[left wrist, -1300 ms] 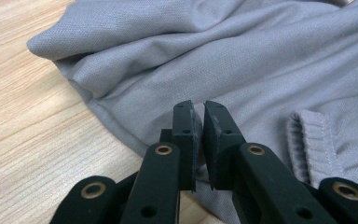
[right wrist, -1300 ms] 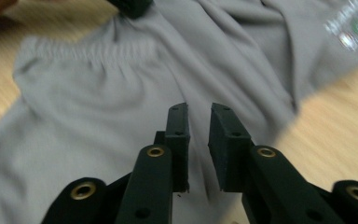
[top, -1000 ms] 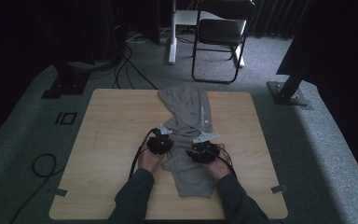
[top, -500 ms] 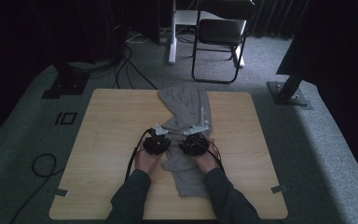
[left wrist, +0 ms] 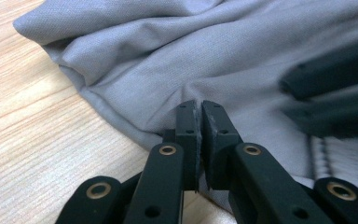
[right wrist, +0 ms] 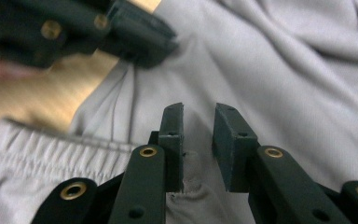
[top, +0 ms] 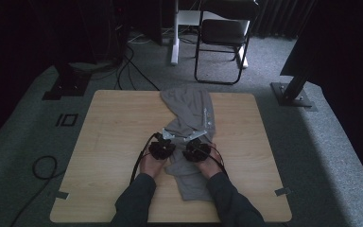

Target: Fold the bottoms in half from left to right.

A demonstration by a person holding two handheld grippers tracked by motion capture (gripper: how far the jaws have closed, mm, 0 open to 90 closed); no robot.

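Garment: grey soft-knit trousers [top: 189, 118] with a ribbed elastic waistband [right wrist: 60, 154], lying rumpled along the middle of the pale wood-grain table [top: 104, 142]; they run from the person's edge, under both tongs, and on ahead of them.
Left gripper [left wrist: 199, 112]: jaws pressed together on a thin fold of the trousers at their hem-like edge; bare table lies just to its left.
Right gripper [right wrist: 198, 126]: jaws parted by a narrow gap, a small hump of cloth bulging low between them; whether it has any grip I cannot tell.
Spacing: the two tongs sit near each other, side by side over the cloth.
Step, as I judge it: taking hold of the fabric to fold or straighten it.
Doing it well: pinch one layer only, close fully before lifting, and pull both hands evenly so the knit doesn't bunch.
Texture: matte, limp, creased cloth; the waistband is gathered in fine ridges.
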